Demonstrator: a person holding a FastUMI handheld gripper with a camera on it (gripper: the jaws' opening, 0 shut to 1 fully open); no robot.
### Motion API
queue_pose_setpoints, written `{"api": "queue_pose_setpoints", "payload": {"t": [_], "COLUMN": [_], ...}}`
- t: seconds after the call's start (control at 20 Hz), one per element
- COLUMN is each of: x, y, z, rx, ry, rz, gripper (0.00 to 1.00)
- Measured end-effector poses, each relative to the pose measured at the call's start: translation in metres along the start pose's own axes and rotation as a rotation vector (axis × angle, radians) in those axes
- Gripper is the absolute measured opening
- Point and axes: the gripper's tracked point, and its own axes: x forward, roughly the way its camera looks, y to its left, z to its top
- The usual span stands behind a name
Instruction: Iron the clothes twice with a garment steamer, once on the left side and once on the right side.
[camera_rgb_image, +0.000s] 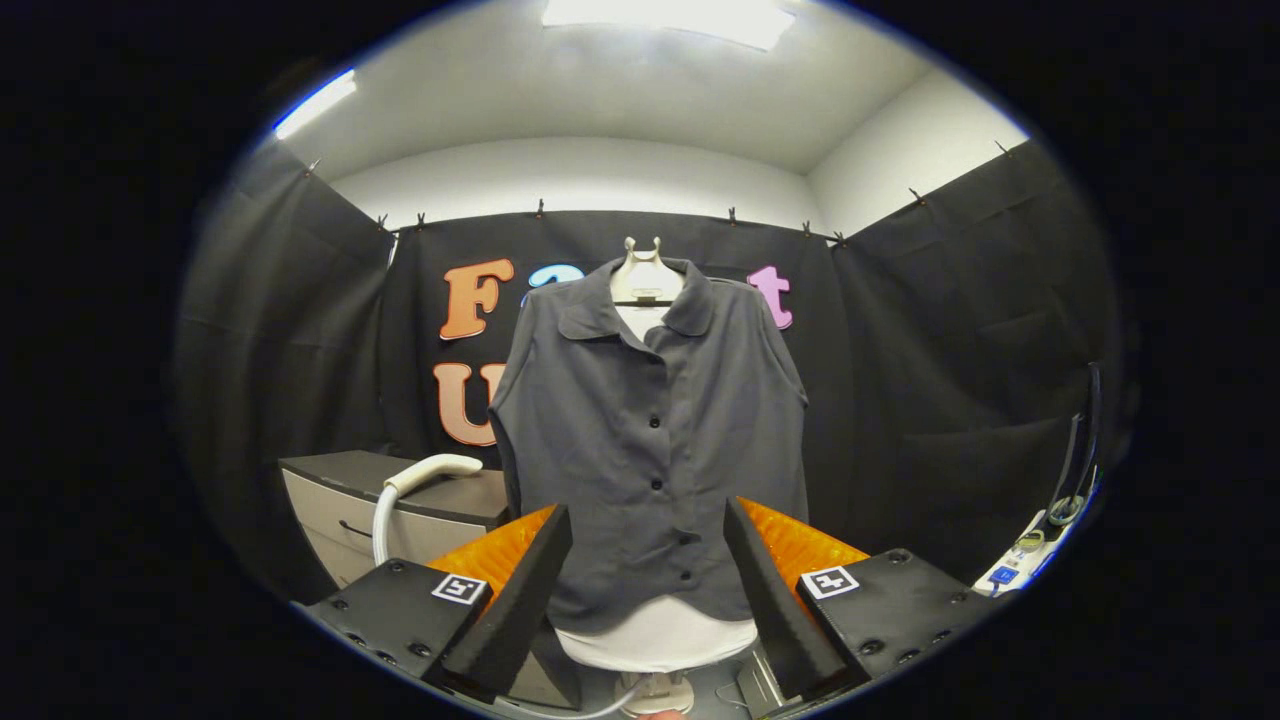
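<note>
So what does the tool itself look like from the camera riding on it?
The tool has two wedge-shaped fingers that taper forward, standing apart with nothing between them. Behind each sits a ribbed orange panel and a flat black mounting plate with screws. Each plate carries a square black-and-white marker tag. No cable on the tool can be made out.

Hand-held gripper (648, 590), seen from its own camera

Two wedge-shaped fingers (520, 600) rise from flat black mounting blocks studded with round screws (several along each outer edge); each block carries a small square black-and-white marker (459, 588) near its inner corner, and ribbed orange panels (500, 555) sit behind the fingers, which stand wide apart.
</note>
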Motion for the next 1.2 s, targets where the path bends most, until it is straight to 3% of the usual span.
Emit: {"api": "queue_pose_setpoints", "payload": {"t": [0.25,0.6,0.9,1.1,1.2], "x": [0.032,0.081,0.148,0.204,0.24], "y": [0.049,0.147,0.254,0.328,0.351], "z": [0.012,0.013,0.011,-0.023,-0.047], "rx": [-0.015,0.097,0.076,0.125,0.106], "ry": [0.006,0.108,0.318,0.548,0.631], "rz": [0.096,0.29,0.464,0.504,0.476], "gripper": [0.98,0.98,0.98,0.98,0.98]}}
